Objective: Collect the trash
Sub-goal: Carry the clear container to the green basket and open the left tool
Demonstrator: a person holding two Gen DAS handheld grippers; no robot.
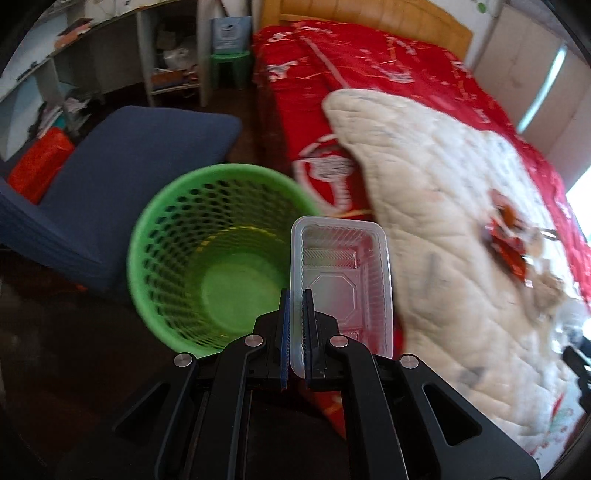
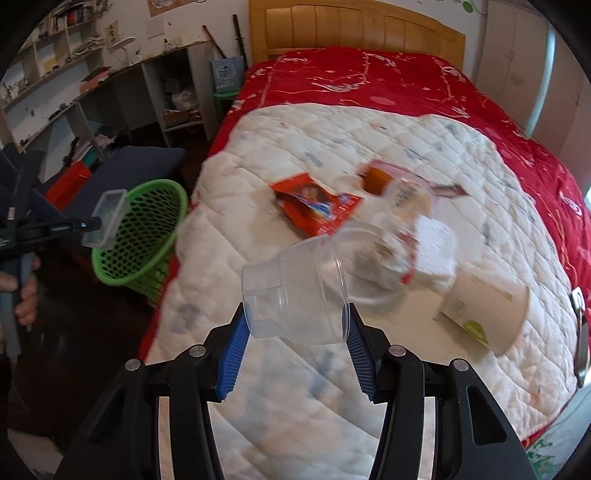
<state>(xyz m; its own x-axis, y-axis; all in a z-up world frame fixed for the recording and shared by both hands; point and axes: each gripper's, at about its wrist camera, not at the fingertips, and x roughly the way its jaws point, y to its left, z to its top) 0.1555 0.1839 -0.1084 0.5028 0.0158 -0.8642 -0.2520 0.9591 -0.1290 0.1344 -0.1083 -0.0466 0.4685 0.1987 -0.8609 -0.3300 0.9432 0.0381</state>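
Wooden-headboard bed (image 2: 354, 29) under red quilt (image 2: 369, 77), white shelves (image 2: 55, 70) (cluttered), dark floor (image 1: 74, 350).

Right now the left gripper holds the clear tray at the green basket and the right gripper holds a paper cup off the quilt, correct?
Not quite. The right gripper holds a clear plastic cup, as the right wrist view shows; the paper cup lies on the quilt. The left gripper does hold the clear tray at the green basket.

Left hand-held gripper (image 1: 295, 325) clamped, pointing steeply down toward 12 o'clock; right hand-held gripper (image 2: 295, 328) half-spread, gripping, likewise angled down.
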